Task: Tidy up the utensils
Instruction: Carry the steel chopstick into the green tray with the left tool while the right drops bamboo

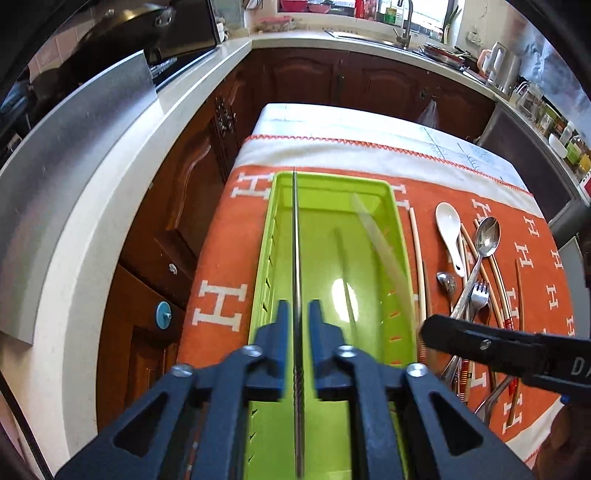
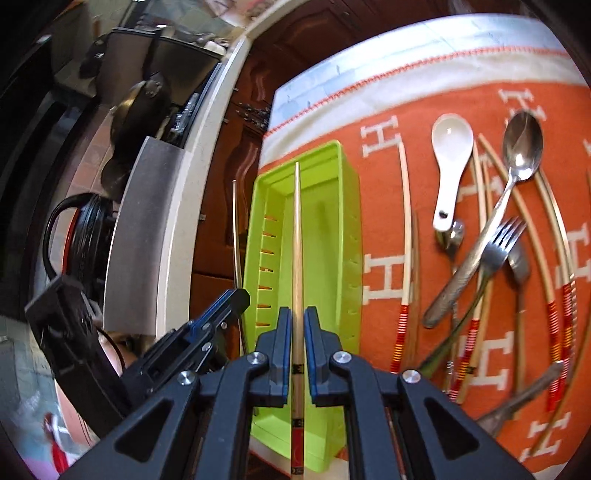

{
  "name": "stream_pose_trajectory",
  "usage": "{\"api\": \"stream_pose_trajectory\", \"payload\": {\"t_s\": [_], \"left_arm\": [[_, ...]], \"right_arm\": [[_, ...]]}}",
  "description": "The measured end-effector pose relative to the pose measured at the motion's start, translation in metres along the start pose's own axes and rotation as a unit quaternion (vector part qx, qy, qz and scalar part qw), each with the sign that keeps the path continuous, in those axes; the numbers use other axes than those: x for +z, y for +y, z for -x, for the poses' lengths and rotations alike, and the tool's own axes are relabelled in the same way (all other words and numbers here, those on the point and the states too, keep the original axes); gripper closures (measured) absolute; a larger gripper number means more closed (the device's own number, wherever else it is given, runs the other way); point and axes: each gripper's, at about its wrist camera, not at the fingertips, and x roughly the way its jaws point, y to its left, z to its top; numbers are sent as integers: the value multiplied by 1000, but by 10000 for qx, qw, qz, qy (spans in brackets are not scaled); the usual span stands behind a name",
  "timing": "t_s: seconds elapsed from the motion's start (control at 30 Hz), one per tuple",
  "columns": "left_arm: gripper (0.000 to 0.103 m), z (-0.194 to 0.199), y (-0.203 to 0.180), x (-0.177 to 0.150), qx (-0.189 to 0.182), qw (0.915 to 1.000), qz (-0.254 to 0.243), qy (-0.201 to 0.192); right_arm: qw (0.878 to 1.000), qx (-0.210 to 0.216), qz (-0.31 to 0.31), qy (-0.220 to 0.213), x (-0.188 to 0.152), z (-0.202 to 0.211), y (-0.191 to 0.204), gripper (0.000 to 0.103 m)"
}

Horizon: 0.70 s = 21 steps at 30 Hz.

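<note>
A lime green utensil tray (image 1: 400, 236) (image 2: 349, 221) lies on the orange cloth. My left gripper (image 1: 298, 314) is shut on a metal chopstick (image 1: 295, 240) and holds it over the tray's left side. My right gripper (image 2: 298, 319) is shut on a bamboo chopstick (image 2: 296, 236) and holds it above the tray; it shows blurred in the left wrist view (image 1: 380, 247). Right of the tray lie a white ceramic spoon (image 1: 448, 229) (image 2: 448, 162), a metal spoon (image 1: 485, 236) (image 2: 517, 162), a fork (image 1: 478, 295) (image 2: 498, 243) and several chopsticks (image 2: 405, 221).
The table with the orange H-patterned cloth (image 1: 221, 258) (image 2: 388, 122) stands beside a white countertop (image 1: 110, 177) and dark wood cabinets (image 1: 303, 77). A sink with a tap (image 1: 404, 26) is at the back. A wok (image 2: 140, 107) sits on the stove.
</note>
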Motion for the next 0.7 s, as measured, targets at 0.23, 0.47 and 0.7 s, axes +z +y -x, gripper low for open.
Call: {"api": "stream_pose_trajectory", "payload": {"t_s": [0.23,0.47,0.7], "left_arm": [[57,5,3,1,160,9997,7,-157],[56,16,1,2,8,9996,135,-234],[56,40,-15,2,-263,9986,83,-442]], "right_arm": [[9993,-218,302,47,-1,-5,2,88],[9941,-560,867,-340,-4,27,-4,88],[9826,-1046,1214,-936,-11,70,-19,88]]}}
